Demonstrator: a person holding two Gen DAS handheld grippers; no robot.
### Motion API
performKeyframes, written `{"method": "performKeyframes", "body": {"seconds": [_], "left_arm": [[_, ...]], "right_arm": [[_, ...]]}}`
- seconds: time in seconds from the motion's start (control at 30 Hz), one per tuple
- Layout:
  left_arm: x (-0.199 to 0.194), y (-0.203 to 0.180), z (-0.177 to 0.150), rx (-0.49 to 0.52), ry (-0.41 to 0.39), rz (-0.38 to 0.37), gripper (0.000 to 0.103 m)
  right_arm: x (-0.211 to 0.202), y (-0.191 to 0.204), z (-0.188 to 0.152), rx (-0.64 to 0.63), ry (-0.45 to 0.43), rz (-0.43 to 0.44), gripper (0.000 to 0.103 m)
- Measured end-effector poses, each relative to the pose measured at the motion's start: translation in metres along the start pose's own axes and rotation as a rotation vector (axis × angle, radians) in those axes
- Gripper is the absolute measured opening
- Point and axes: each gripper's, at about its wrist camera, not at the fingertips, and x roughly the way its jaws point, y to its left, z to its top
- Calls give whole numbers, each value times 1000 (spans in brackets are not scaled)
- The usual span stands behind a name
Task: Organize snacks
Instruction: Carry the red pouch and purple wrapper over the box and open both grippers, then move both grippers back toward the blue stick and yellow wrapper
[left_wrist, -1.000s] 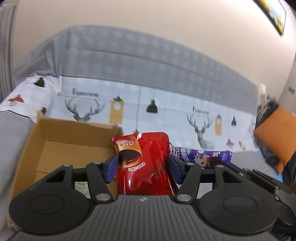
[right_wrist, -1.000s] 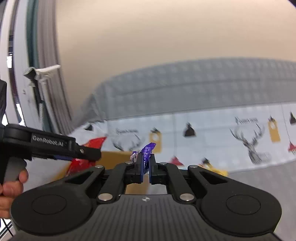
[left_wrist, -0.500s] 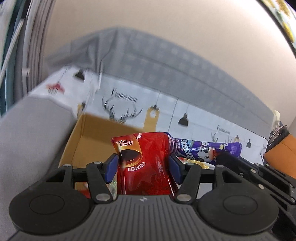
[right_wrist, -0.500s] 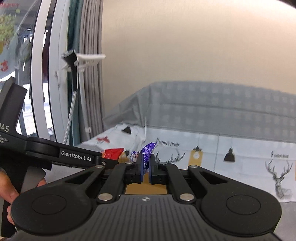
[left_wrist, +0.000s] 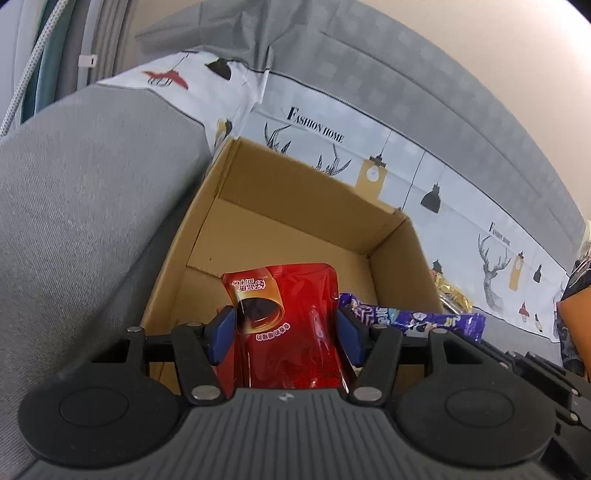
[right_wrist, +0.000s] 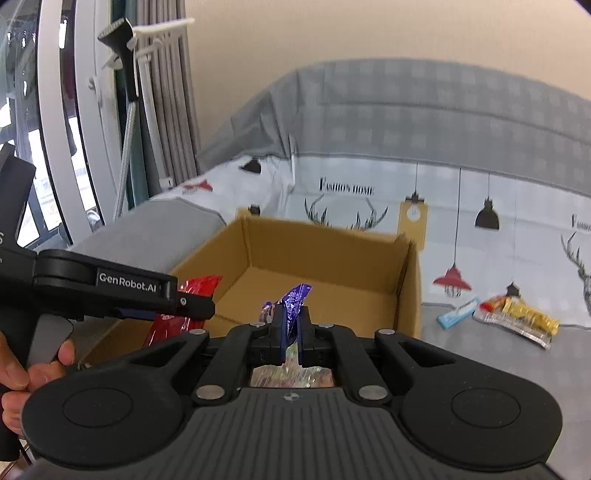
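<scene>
My left gripper (left_wrist: 286, 332) is shut on a red snack pouch (left_wrist: 291, 332), held over the near edge of an open cardboard box (left_wrist: 295, 225) whose bottom shows bare. The right wrist view shows that left gripper (right_wrist: 192, 304) from the side, with the red pouch (right_wrist: 184, 310) hanging at the box's left rim. My right gripper (right_wrist: 291, 325) is shut on the edge of a purple snack wrapper (right_wrist: 293, 299), just short of the cardboard box (right_wrist: 321, 254). The purple wrapper (left_wrist: 417, 319) also shows to the right of the red pouch in the left wrist view.
The box sits on a sofa with a deer-print cover (right_wrist: 480, 192), tight against a grey armrest (left_wrist: 85, 192). A yellow snack pack (right_wrist: 521, 314) and a blue bar (right_wrist: 456, 314) lie on the seat right of the box. A hand (right_wrist: 22, 365) grips the left handle. Curtains and a window stand at left.
Both grippers have moved left and down toward the box, each still holding its snack. The box now fills the middle of both views and its inside is visible.
</scene>
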Motion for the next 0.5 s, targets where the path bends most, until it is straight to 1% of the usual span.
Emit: {"method": "performKeyframes", "body": {"seconds": [0.1,0.13,0.17,0.2,0.23,0.27,0.3,0.5], "left_arm": [[8,4,-2,1,9,1,65],[13,2,-4,29,15,11,72],[19,-2,-5,68,34,49,78],[23,-6,-7,100,47,88,90],[25,-8,-8,115,52,108,97],[23,-9,-9,111,55,99,100],[20,-10,-9,101,54,80,103],[0,-28,-4,99,43,58,103]], "right_arm": [[11,1,-4,-2,24,4,6],[16,2,-6,-15,35,3,11],[21,5,-7,-48,55,-13,19],[26,9,-10,-79,90,-36,49],[29,10,-12,-85,108,-39,71],[27,10,-14,-76,95,-22,74],[23,8,-16,-61,78,-17,74],[12,-9,-18,40,88,-23,75]]}}
